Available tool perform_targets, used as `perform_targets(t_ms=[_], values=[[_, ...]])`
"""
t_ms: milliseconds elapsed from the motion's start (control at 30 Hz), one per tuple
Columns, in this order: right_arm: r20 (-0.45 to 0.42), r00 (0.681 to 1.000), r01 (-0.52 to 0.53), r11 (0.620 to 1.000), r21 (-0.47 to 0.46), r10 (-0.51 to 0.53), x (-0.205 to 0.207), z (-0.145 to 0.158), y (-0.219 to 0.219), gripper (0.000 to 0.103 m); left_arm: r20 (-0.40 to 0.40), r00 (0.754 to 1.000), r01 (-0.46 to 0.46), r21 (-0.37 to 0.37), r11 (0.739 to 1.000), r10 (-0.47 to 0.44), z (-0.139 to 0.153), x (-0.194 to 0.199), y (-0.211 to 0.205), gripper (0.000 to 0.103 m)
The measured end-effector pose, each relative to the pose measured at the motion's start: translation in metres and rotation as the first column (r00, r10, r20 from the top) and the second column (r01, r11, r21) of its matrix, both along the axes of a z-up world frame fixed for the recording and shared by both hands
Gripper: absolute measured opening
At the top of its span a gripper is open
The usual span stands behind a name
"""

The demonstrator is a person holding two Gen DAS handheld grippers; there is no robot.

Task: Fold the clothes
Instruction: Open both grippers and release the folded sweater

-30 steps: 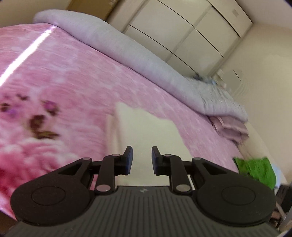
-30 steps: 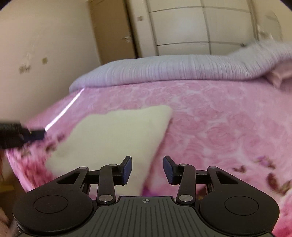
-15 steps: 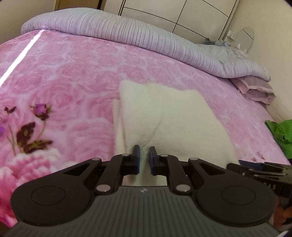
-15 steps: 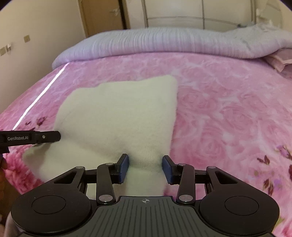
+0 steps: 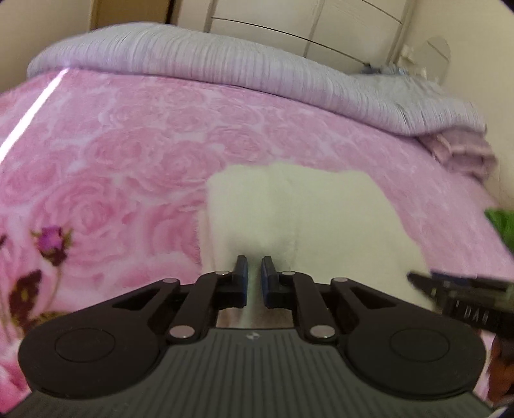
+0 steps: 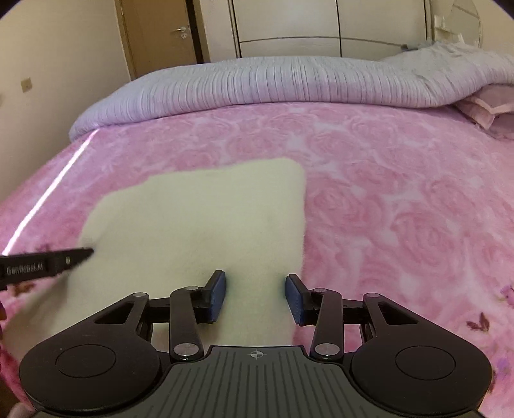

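Only cream garment [image 6: 199,225] on bed [image 6: 385,193]; left gripper [image 5: 253,276] pinching it.

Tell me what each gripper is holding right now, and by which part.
The left gripper pinches a raised ridge at the near edge of the cream garment. The right gripper holds nothing: it is open over the same garment's near edge.

A home bedroom: bed with pink rose blanket [image 6: 385,180], lilac duvet [image 6: 257,83], wardrobe [image 6: 321,25], door [image 6: 160,35].

Garment [image 6: 205,225] on bedspread [image 6: 385,193]
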State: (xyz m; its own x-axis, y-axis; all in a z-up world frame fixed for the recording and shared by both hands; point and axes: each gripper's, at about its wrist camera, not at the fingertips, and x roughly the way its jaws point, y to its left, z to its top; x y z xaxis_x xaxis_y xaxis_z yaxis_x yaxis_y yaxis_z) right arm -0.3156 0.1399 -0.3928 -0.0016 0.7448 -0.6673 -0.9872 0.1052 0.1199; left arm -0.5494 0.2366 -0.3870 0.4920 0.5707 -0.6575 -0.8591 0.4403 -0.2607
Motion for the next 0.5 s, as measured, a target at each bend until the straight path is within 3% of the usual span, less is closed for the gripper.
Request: perform_targets(t_ms=[67, 233, 400, 500], values=[[-0.007, 1.000, 0.000, 1.000, -0.019, -0.001, 0.003, -0.001, 0.005, 0.041, -0.003, 1.000, -0.005, -0.016, 1.000, 0.005, 0.006, -0.001, 0.000, 0.009], [-0.166, 0.986, 0.037, 0.999, 0.025, -0.033, 0.030, 0.022, -0.019, 0.040, -0.011, 1.000, -0.016, 0.036, 0.999, 0.017, 0.038, -0.014, -0.031, 0.009], [-0.118, 0.993, 0.008, 0.999, 0.051, -0.002, 0.018, 0.041, -0.063, 0.040, 0.032, 0.999, 0.011, 0.057, 0.998, -0.012, 0.051, -0.033, -0.070, 0.009], [-0.069, 0.997, -0.014, 1.000, 0.027, 0.016, 0.004, 0.027, -0.064, 0.040, -0.020, 1.000, 0.007, 0.025, 1.000, -0.007, 0.032, -0.026, -0.071, 0.009]])
